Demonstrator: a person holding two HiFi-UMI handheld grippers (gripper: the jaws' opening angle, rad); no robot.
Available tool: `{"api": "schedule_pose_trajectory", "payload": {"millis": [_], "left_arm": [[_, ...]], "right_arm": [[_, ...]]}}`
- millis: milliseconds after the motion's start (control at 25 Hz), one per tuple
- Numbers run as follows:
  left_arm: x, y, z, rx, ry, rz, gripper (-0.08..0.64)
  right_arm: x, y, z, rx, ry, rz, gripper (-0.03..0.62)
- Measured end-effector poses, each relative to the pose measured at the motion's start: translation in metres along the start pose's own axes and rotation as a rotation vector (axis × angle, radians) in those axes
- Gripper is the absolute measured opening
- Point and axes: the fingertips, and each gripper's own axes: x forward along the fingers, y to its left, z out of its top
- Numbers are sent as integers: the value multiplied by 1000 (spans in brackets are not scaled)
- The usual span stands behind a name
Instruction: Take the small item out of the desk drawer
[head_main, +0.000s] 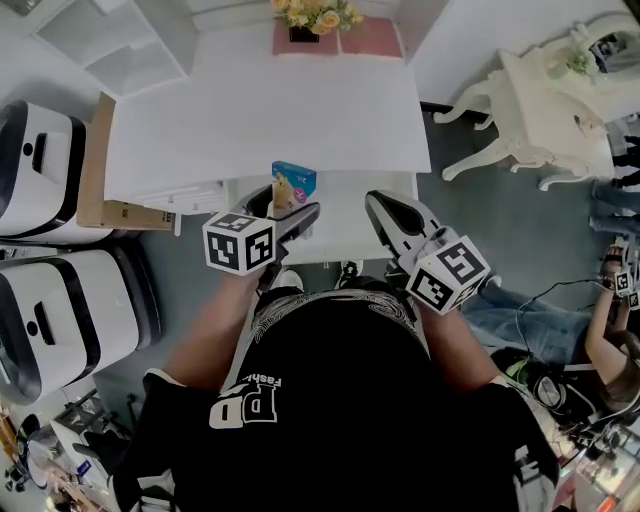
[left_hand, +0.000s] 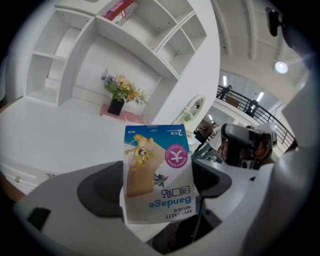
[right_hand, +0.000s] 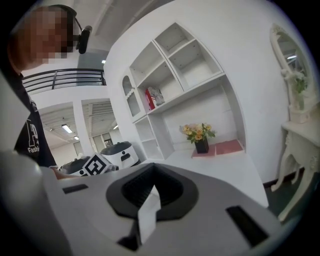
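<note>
White room. White counter (head_main: 260, 120) against the wall, open white shelves (head_main: 110, 40) above its left end. Flowers in a black pot (head_main: 315, 15) stand at the back on a pink mat (head_main: 370, 40).

Far left on the floor: two white machines with black trim (head_main: 40, 170), one in front of the other. A cardboard panel (head_main: 95, 170) leans along the counter's left side.

Left gripper (head_main: 292, 215) is clamped on the bandage packet (left_hand: 157, 175). The packet stands upright between the jaws, pinched at its lower end. Its print reads upside down to the gripper camera: blue band at the top, cartoon figures, round pink sticker. In the head view the packet is at the counter's front edge, left of centre, held up in the gripper and not lying on anything.

A white panel (head_main: 340, 230) sticks out from the counter front between the two grippers. Can't tell if it's the drawer.

Right gripper (right_hand: 150, 200) has its jaws closed to a narrow seam. A thin white strip (right_hand: 149, 215) stands in that seam; can't tell if it's part of the gripper or something loose. This gripper is just right of the white panel, well apart from the packet.

Far right: an ornate white dressing table (head_main: 545, 110). Below it a person in jeans (head_main: 520, 310) sits on the floor among cables.
</note>
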Motion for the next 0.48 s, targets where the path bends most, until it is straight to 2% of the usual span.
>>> {"api": "schedule_pose_trajectory", "payload": {"millis": [200,480], "left_arm": [[-28,-23,21,24,-86,-65,423],[-59,-42,39,38,-175,-101,423]], "right_arm": [[-2,11,6,-38,-40,11,9],[1,13,6,-53,-58,-13,8]]}}
